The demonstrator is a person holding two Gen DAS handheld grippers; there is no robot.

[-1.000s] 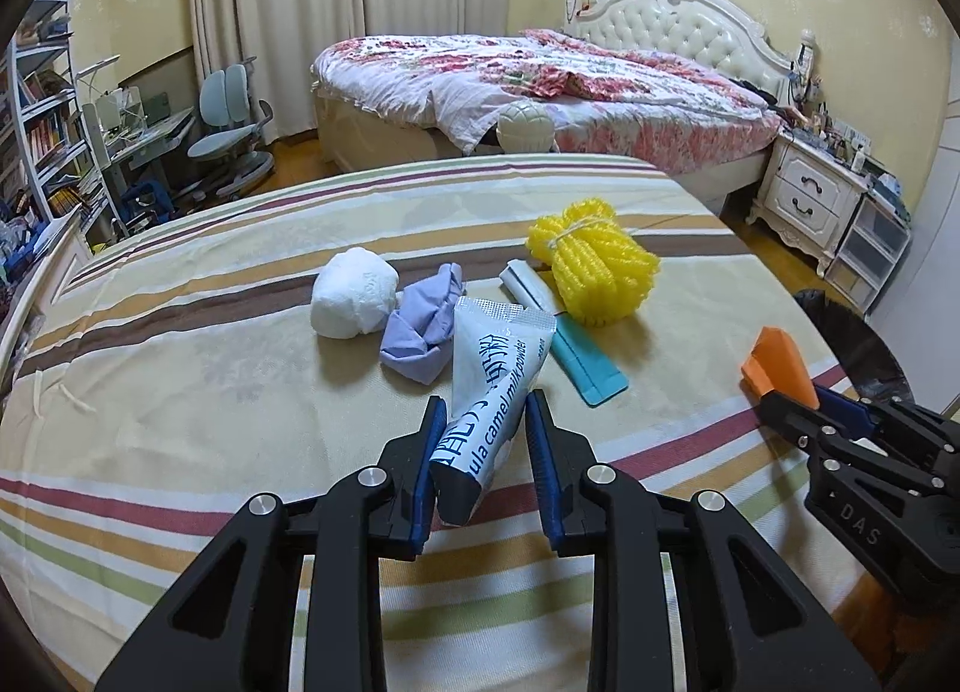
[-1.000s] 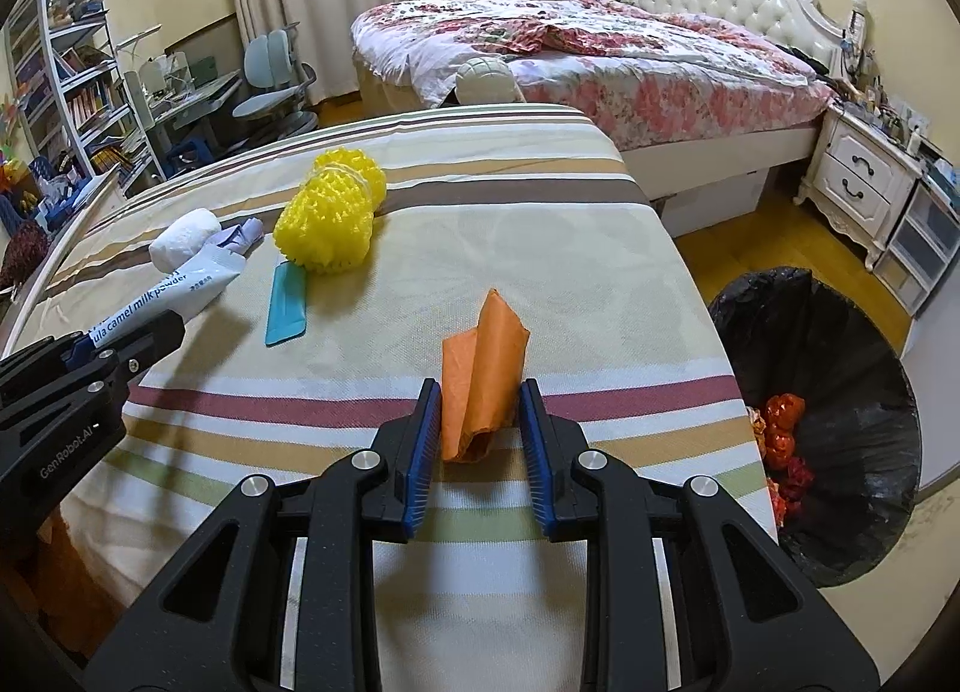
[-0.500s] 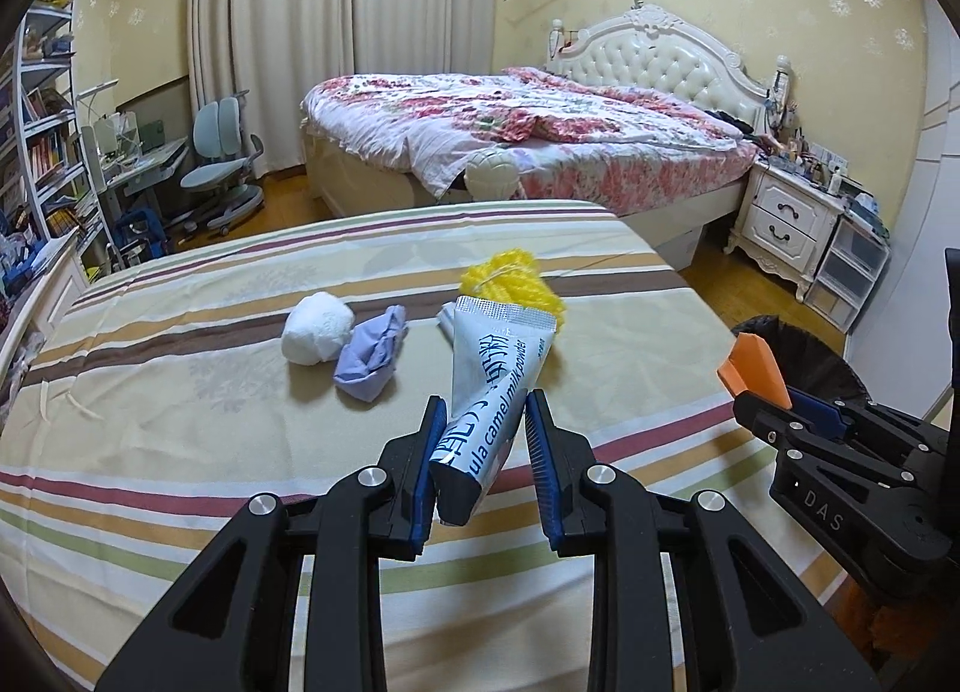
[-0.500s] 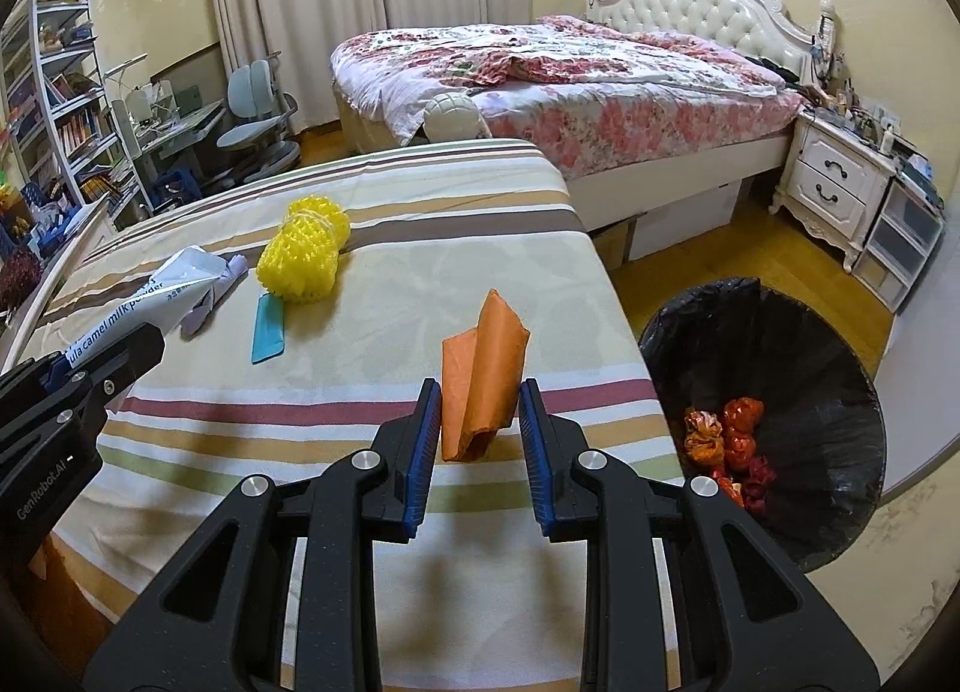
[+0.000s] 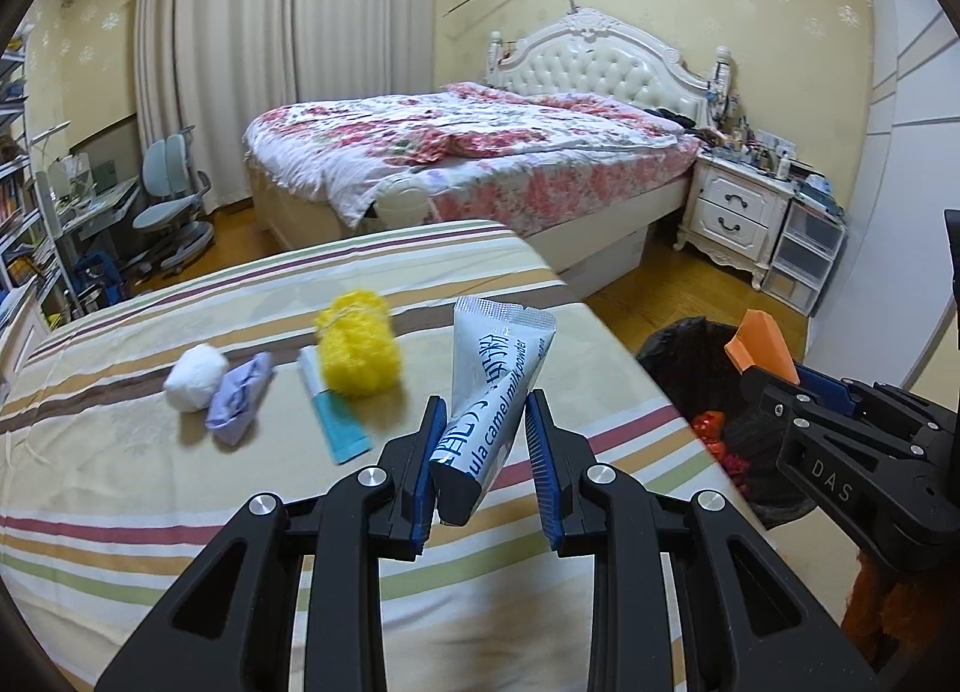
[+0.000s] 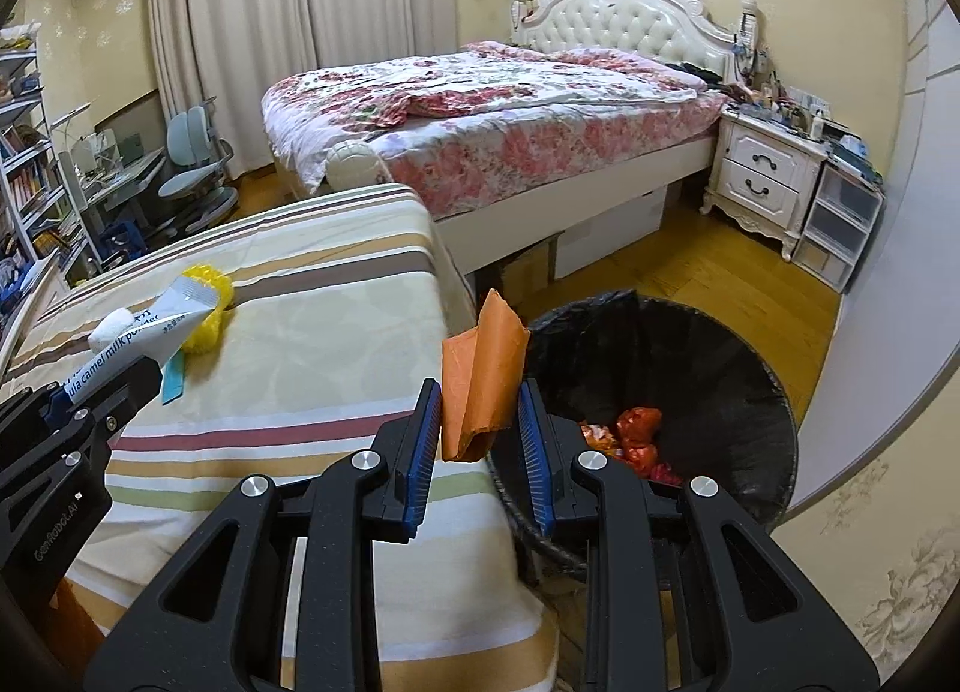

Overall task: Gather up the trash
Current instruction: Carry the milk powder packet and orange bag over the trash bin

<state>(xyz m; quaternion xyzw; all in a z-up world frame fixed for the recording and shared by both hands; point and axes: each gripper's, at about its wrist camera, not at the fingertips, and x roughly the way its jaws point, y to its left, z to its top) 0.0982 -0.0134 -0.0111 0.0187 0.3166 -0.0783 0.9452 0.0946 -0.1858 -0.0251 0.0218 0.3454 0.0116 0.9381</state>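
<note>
My left gripper (image 5: 485, 440) is shut on a silver milk powder sachet (image 5: 492, 386), held above the striped table (image 5: 180, 518). My right gripper (image 6: 480, 428) is shut on a folded orange wrapper (image 6: 480, 374), held over the table's right edge beside the black-lined trash bin (image 6: 708, 356). On the table lie a white wad (image 5: 195, 377), a crumpled lilac wrapper (image 5: 237, 401), a yellow foam net (image 5: 358, 350) and a teal strip (image 5: 336, 422). Red scraps (image 6: 636, 434) sit in the bin. The right gripper (image 5: 774, 386) also shows at the left wrist view's right side.
A bed with a floral cover (image 6: 510, 110) stands behind the table, a white nightstand (image 6: 768, 182) to its right. A desk with swivel chairs (image 5: 171, 206) and bookshelves (image 6: 24, 182) fill the left. Wooden floor (image 6: 690, 254) lies between bed and bin.
Both grippers have risen and swung right with their loads; the bin has come into fuller view under the right gripper, and the table items have slid left in both views.
</note>
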